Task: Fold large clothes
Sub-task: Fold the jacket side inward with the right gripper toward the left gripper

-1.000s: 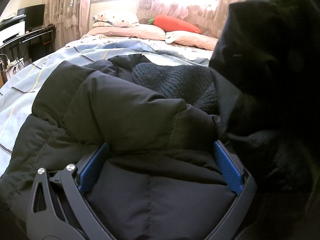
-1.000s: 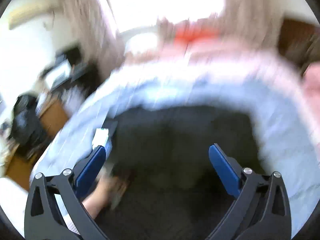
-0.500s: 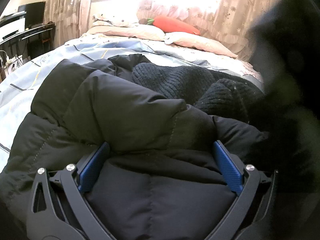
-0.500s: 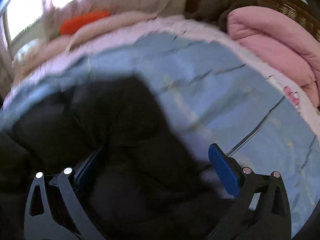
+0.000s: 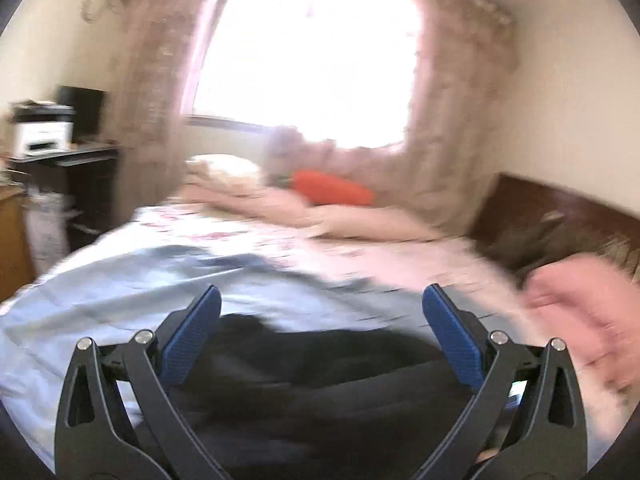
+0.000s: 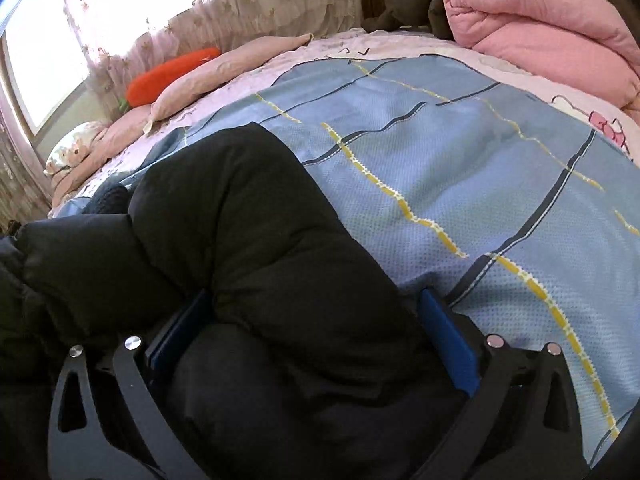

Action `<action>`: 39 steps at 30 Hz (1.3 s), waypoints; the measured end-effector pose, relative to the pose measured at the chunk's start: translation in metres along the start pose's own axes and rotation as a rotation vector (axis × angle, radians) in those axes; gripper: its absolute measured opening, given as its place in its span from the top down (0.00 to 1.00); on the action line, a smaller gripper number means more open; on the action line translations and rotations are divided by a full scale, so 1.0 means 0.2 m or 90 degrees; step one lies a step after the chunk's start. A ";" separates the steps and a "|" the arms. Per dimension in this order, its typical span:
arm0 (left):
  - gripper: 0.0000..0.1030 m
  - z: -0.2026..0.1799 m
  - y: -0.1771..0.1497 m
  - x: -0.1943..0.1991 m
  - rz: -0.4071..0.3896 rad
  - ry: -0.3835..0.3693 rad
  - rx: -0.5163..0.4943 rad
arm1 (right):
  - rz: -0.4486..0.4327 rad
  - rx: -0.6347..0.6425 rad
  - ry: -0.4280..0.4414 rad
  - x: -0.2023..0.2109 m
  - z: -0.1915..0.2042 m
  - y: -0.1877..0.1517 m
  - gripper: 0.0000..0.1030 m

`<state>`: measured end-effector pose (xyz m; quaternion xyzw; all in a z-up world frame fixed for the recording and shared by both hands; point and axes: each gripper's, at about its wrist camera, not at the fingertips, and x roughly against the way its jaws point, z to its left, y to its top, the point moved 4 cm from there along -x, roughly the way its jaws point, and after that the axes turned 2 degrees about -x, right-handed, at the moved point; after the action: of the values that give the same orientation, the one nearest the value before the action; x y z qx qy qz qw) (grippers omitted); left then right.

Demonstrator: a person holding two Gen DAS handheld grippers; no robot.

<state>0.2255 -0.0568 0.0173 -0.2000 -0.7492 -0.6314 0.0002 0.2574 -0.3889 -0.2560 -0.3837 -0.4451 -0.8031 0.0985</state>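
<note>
A black puffer jacket (image 6: 248,248) lies on the blue checked bedspread (image 6: 460,168). My right gripper (image 6: 316,320) is low on the jacket, its jaws wide apart with a padded fold bulging between the blue pads (image 6: 448,336); it does not clamp the fabric. In the blurred left wrist view my left gripper (image 5: 320,312) is open and empty, raised above the jacket (image 5: 320,376), which shows below its pads (image 5: 192,332).
A folded pink quilt (image 6: 552,28) lies at the bed's right side. Pink pillows (image 6: 224,68) and an orange carrot cushion (image 6: 168,72) lie by the window. A desk with a printer (image 5: 44,132) stands left of the bed. A dark headboard (image 5: 560,216) is at the right.
My left gripper has lifted off the jacket and swung upward, so its view now shows the room. My right gripper has come down onto the jacket's right side.
</note>
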 end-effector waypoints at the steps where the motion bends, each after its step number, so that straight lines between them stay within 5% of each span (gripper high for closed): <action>1: 0.02 -0.08 0.00 0.00 0.002 -0.031 0.017 | 0.000 -0.002 0.001 0.00 0.00 0.00 0.01; 3: 0.02 -0.28 -0.07 -0.13 0.029 -0.105 0.059 | 0.000 -0.005 0.006 0.00 0.00 0.00 0.01; 9: 0.02 -0.51 -0.62 -0.77 0.212 -0.107 0.127 | 0.018 -0.056 0.067 -0.01 -0.08 0.01 0.01; 10: 0.02 -0.53 -0.72 -0.85 0.236 -0.084 0.090 | 0.019 -0.060 0.073 -0.01 -0.08 0.02 0.01; 12: 0.02 -0.58 -0.95 -1.06 0.271 0.010 -0.112 | 0.020 -0.080 0.097 0.00 -0.11 0.03 0.01; 14: 0.02 -0.57 -1.05 -1.13 0.254 0.051 -0.215 | 0.020 -0.095 0.120 0.00 -0.13 0.03 0.01; 17: 0.02 -0.55 -1.02 -1.18 0.270 0.022 -0.185 | 0.019 -0.074 0.109 0.00 -0.10 0.03 0.01; 21: 0.02 -0.42 -1.01 -1.14 0.279 -0.008 -0.227 | 0.016 -0.058 0.110 -0.01 -0.08 0.02 0.01; 25: 0.11 -0.13 -0.97 -0.89 0.230 -0.005 -0.208 | 0.014 -0.056 0.108 -0.01 -0.08 0.02 0.01; 30: 0.10 0.26 -0.97 -0.77 0.228 0.009 -0.063 | 0.008 -0.047 0.105 0.00 -0.07 0.02 0.01; 37: 0.02 0.22 -0.92 -0.72 0.238 0.077 -0.087 | 0.005 -0.054 0.100 -0.02 -0.08 0.01 0.01; 39: 0.02 0.16 -0.74 -0.52 0.142 0.029 -0.040 | 0.003 -0.056 0.098 -0.02 -0.08 0.01 0.01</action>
<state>0.2847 -0.0759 -0.1552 -0.2674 -0.7023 -0.6548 0.0809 0.2530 -0.4042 -0.2625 -0.3257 -0.3992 -0.8489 0.1176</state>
